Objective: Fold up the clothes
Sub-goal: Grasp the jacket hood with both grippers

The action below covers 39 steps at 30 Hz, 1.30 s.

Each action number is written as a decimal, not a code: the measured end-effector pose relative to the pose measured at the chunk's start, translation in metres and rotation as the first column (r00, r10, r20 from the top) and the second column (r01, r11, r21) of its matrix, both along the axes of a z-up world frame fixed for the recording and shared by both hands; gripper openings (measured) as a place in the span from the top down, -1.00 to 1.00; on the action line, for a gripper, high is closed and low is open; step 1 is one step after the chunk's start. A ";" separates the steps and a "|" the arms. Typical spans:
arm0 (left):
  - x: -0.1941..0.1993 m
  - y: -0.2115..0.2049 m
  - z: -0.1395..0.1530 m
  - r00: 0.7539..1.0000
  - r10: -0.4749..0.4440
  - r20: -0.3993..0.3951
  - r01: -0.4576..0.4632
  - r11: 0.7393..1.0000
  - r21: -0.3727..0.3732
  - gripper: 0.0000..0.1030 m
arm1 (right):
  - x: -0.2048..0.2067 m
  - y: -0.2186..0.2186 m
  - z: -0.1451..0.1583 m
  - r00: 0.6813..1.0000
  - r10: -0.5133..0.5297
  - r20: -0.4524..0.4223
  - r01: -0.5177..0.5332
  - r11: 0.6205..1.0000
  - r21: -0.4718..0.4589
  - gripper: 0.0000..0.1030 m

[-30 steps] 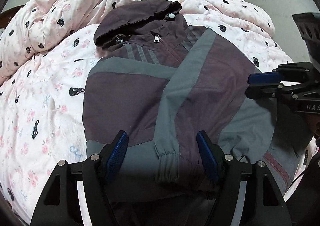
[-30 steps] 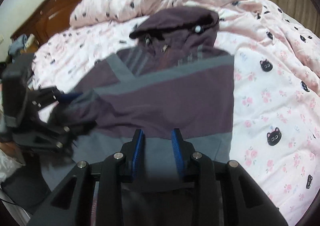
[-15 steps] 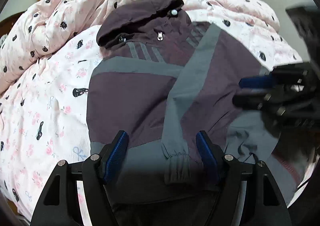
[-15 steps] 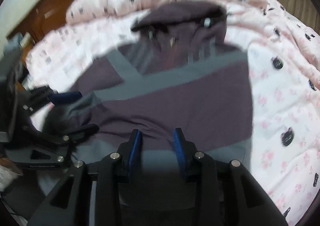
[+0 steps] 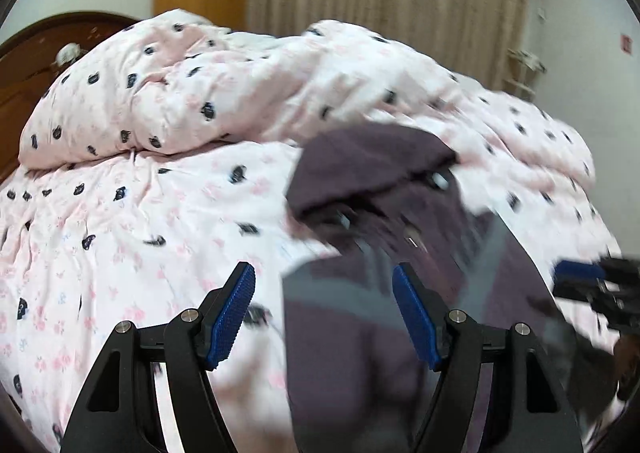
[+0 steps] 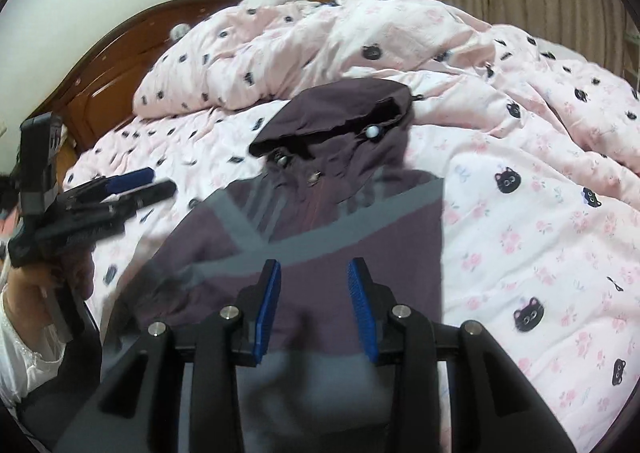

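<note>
Jacket [image 6: 340,237]: lies front-up on the bed with its hood toward the headboard and its hem toward the camera; both sleeves appear folded in across the chest, forming grey diagonal bands, so the body reads as a narrow rectangle — a shape that fits a fold partly made.
Fabric: thin, smooth purple-brown shell with grey panels and faint stripes below the collar; it looks slippery and limp, likely to slide if dragged.
Hood [image 6: 336,113]: slumps open in a soft arch, with pale round cord toggles and a small zip pull at the neck.
Left gripper [image 5: 324,313]: jaws spread wide, nothing between the blue ribbed pads; it hovers over the jacket's left edge and the bare bedding, and the view is blurred.
Right gripper [image 6: 314,305]: jaws parted, holding nothing, poised above the lower chest — probably placed to reach the hem.
Duvet [image 6: 360,41]: puffy pink cotton printed with black cat faces, heaped beyond the hood, leaving a flat working area.
Sheet [image 6: 540,253]: same print, lightly creased, a soft base that gives under pressure.
Headboard [image 6: 104,73]: dark curved wood at the far left.
</note>
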State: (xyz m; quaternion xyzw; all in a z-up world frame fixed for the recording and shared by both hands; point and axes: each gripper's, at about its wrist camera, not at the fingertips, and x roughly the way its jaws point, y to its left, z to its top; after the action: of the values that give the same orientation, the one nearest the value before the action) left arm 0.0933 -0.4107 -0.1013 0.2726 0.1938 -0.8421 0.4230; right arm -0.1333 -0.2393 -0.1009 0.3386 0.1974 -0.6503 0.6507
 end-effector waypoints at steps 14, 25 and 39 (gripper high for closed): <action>-0.025 -0.106 -0.051 0.992 0.117 0.038 -0.120 0.990 0.072 -0.29 | -0.068 -0.105 0.019 0.977 -0.122 -0.176 0.129 0.991 0.029 0.00; -0.029 -0.150 -0.048 0.992 0.079 -0.102 -0.066 0.989 0.134 -0.29 | -0.107 -0.199 0.023 0.993 -0.108 0.051 0.104 0.992 0.066 -0.01; -0.020 -0.163 -0.059 0.988 0.096 -0.122 -0.069 0.977 0.203 -0.29 | -0.136 -0.270 -0.020 0.966 -0.131 0.224 0.082 0.973 0.216 0.83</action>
State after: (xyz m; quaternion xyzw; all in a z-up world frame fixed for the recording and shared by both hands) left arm 0.0734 -0.5733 -0.1607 0.2493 0.3152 -0.8164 0.4148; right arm -0.2690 -0.5091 -0.1207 0.4890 0.1657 -0.6157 0.5952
